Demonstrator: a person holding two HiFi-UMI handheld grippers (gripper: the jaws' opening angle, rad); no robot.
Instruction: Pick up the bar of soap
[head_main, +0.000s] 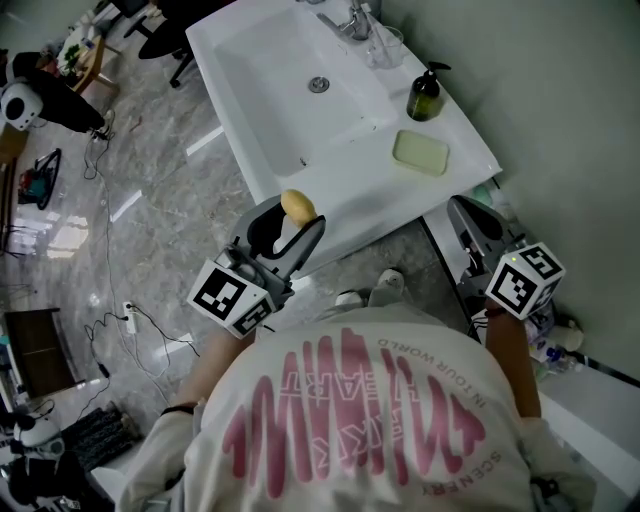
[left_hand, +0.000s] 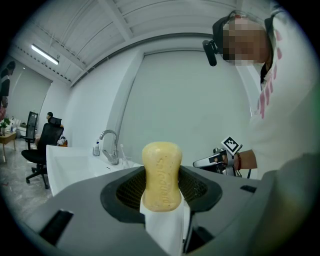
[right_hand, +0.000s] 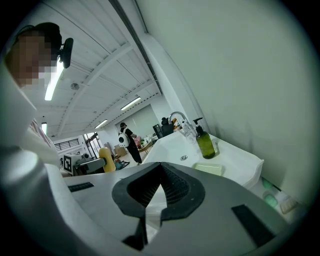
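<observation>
A yellow bar of soap (head_main: 297, 205) stands upright between the jaws of my left gripper (head_main: 289, 230), which is shut on it just off the front edge of the white sink counter (head_main: 345, 210). In the left gripper view the soap (left_hand: 161, 170) fills the gap of the left gripper (left_hand: 162, 192), lifted off any surface. My right gripper (head_main: 468, 216) hangs off the counter's right corner with its jaws together and nothing between them. In the right gripper view the right gripper (right_hand: 161, 169) tapers to a shut point, and the soap (right_hand: 105, 159) shows at far left.
On the counter lie a pale green soap dish (head_main: 420, 152), a dark green pump bottle (head_main: 425, 97), a glass (head_main: 385, 46) and a faucet (head_main: 350, 20) behind the basin (head_main: 300, 80). A grey wall runs along the right. Cables and chairs sit on the marble floor at left.
</observation>
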